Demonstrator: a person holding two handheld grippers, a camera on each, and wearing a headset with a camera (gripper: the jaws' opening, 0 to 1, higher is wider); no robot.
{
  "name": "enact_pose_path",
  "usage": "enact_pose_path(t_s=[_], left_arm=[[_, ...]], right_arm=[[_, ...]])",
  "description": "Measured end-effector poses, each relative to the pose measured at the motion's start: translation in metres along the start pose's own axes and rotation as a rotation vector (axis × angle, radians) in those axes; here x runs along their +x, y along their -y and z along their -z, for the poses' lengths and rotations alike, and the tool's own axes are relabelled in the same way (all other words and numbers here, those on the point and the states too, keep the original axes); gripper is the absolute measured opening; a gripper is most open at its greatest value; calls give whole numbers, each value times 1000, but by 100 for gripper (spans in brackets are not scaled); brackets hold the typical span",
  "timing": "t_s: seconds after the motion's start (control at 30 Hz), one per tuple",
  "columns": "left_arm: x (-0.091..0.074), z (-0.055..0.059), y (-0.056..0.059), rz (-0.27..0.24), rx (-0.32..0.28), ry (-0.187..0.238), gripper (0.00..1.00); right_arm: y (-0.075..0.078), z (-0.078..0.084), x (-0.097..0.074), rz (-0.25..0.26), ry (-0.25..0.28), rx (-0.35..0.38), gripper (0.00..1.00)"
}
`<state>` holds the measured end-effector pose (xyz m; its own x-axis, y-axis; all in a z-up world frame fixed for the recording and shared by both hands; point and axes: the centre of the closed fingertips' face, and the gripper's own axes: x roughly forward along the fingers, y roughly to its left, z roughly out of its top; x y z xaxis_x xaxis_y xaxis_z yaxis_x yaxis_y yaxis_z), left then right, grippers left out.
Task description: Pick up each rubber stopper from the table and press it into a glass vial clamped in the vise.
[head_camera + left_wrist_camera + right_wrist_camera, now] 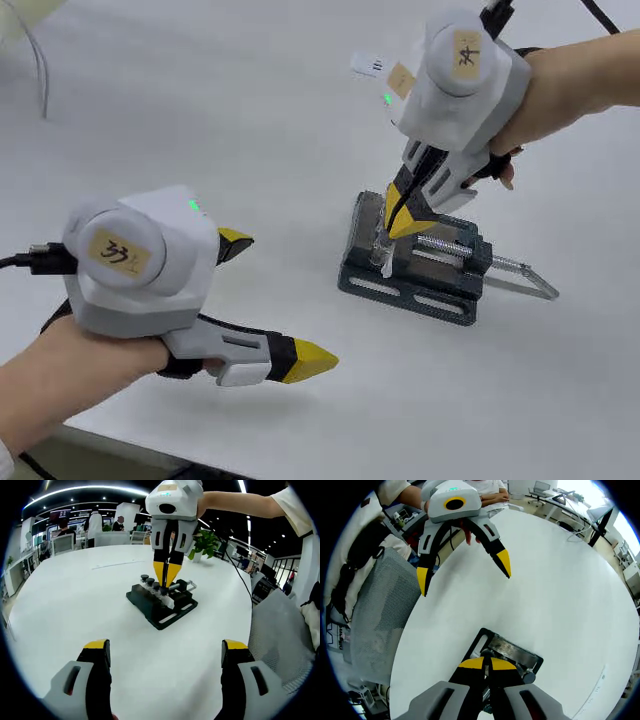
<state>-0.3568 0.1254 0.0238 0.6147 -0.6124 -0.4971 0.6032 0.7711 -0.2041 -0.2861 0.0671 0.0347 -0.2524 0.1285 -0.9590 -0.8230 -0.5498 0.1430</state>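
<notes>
The left gripper [275, 300] hovers over the bare white table [250, 120], jaws spread wide and holding nothing. The right gripper [405, 215] points down with its jaws closed almost tip to tip on a glass vial [383, 250] clamped in the vise [400, 290]. The tips may pinch a stopper, but they hide that spot. Beside them, two black rubber stoppers [145, 577] sit in neighbouring vials.

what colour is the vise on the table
Dark grey, nearly black: the small metal bench vise shows best in the head view.
</notes>
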Motion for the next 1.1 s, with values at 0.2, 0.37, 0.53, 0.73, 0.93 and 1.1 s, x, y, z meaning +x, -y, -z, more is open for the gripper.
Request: enact_pose_path(t_s=[0.2,0.37,0.53,0.73,0.93,1.1], left_arm=[[2,1,0,3,0,-5,91],[3,1,1,6,2,-8,91],[3,2,2,9,0,-10,91],[4,5,2,8,-7,-12,91],[6,6,1,9,-12,-14,91],[8,2,0,11,-11,-9,90]], right_arm=[[-3,-1,0,-34,-21,10,0],[-5,-2,0,-53,-22,34,0],[-5,0,1,-41,-16,44,0],[-8,-1,4,-20,-50,24,0],[-6,2,3,-10,-57,50,0],[-7,1,3,9,-38,74,0]])
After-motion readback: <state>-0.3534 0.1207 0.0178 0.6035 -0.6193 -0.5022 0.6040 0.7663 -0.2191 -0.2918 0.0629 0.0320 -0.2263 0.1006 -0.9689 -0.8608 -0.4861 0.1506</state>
